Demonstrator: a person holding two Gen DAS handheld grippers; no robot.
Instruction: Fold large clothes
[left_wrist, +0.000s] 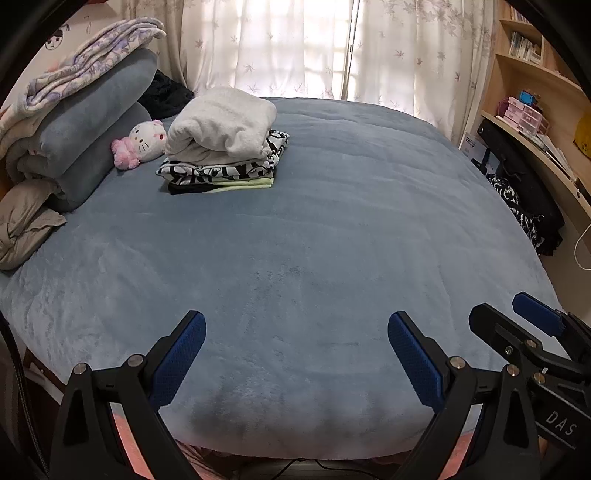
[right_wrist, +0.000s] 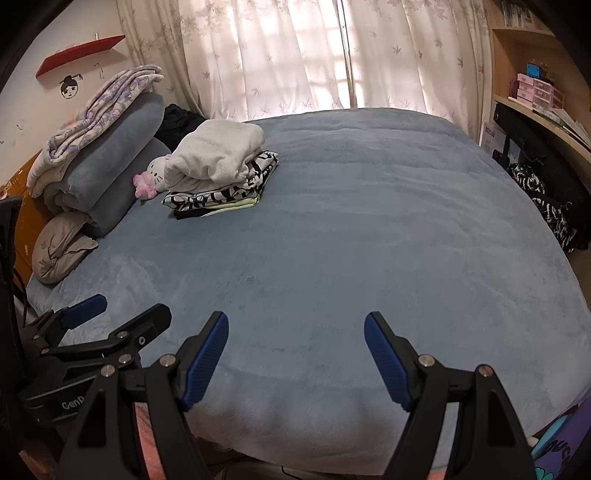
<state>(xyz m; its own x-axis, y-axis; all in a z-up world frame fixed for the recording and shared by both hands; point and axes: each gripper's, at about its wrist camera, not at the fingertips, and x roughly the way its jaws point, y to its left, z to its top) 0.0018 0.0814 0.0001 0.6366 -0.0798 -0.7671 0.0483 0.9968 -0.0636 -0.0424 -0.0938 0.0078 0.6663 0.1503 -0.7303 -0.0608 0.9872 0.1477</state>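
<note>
A stack of folded clothes (left_wrist: 221, 162) lies at the far left of the blue bed (left_wrist: 314, 240): a white fleece garment (left_wrist: 221, 123) on top of black-and-white patterned, pale green and black pieces. It also shows in the right wrist view (right_wrist: 218, 173). My left gripper (left_wrist: 295, 332) is open and empty above the bed's near edge. My right gripper (right_wrist: 295, 332) is open and empty beside it, and shows at the right of the left wrist view (left_wrist: 517, 314). The left gripper shows at the left of the right wrist view (right_wrist: 122, 306).
Rolled blue blankets (left_wrist: 85, 129) with a floral blanket (left_wrist: 74, 74) on top, a grey pillow (left_wrist: 26, 221) and a Hello Kitty plush (left_wrist: 144, 142) line the left side. A desk and shelves (left_wrist: 535, 122) stand right, dark patterned clothes (left_wrist: 524, 206) hanging below. Curtains (left_wrist: 314, 48) behind.
</note>
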